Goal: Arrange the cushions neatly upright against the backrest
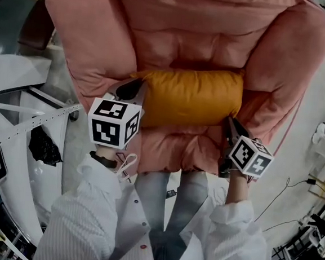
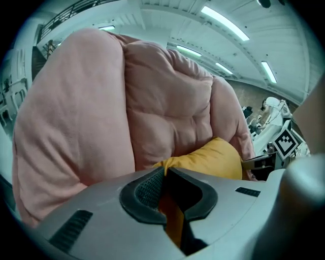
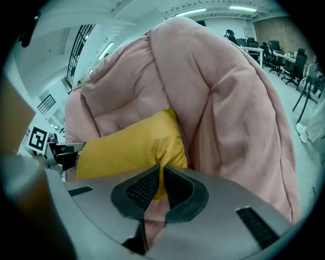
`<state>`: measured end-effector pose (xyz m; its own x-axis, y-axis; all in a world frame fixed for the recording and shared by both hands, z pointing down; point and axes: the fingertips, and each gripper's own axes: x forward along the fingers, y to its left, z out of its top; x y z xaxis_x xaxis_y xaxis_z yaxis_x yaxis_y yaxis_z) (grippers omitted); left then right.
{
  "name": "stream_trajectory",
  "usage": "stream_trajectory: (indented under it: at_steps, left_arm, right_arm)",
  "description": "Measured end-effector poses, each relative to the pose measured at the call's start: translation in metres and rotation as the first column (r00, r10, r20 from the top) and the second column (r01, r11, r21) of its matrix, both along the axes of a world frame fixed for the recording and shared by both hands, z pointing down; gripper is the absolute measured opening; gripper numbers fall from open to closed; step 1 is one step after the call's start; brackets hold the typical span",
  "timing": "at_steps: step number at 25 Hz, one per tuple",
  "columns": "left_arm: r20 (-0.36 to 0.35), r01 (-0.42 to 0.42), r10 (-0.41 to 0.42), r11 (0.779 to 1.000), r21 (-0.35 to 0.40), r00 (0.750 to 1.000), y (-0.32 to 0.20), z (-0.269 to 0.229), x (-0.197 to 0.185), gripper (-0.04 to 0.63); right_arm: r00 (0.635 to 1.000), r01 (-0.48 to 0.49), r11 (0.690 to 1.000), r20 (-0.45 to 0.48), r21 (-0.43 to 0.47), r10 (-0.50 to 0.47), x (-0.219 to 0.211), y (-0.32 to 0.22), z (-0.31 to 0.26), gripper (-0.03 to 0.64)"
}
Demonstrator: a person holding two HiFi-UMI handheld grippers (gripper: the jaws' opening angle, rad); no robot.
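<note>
A: Where is the yellow cushion (image 1: pixel 191 98) to be found?

B: It is seen lying crosswise on the seat (image 1: pixel 166 149) of the pink armchair (image 1: pixel 85 40), pressed back against the foot of the backrest (image 1: pixel 187 38) and wedged between the two padded arms. Whether it is fully upright cannot be told from above

A: And how are the tongs set?

B: The left gripper (image 1: pixel 133 89) is pinched onto the fabric at the cushion's left end; yellow cloth is seen caught between its pads. The right gripper (image 1: pixel 231 124) is closed likewise on the corner at the right end

A: How is the cushion expected to handle?

B: It is judged light, soft and well stuffed. It should sag in the middle if lifted by the ends alone, and the cloth may be pulled off the filling rather than the whole body moved. A hold at both end seams or corners, as taken now, is thought best, since the fabric bunches there and little slipping is expected. Nothing about it looks fragile

A: Are any containers involved?

B: None is seen. The armchair's hollow is the nearest thing to one, and only this single cushion is seen in it
</note>
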<state>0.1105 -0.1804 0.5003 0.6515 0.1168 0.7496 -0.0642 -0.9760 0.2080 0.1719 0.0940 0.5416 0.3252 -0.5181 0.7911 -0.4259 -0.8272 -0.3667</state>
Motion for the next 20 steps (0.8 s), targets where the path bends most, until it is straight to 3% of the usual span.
stream_trajectory:
  at_steps: [13, 20]
  left_arm:
    - [0.082, -0.075, 0.074, 0.997, 0.000, 0.994, 0.007, 0.046, 0.007, 0.035]
    - [0.140, -0.132, 0.125, 0.990, 0.041, 0.982, 0.013, 0.064, 0.002, 0.038]
  right_arm:
    - [0.998, 0.036, 0.993, 0.050, -0.116, -0.030, 0.009, 0.004, 0.047, 0.031]
    - [0.992, 0.087, 0.985, 0.103, -0.148, -0.072, 0.003, 0.003, 0.072, 0.031]
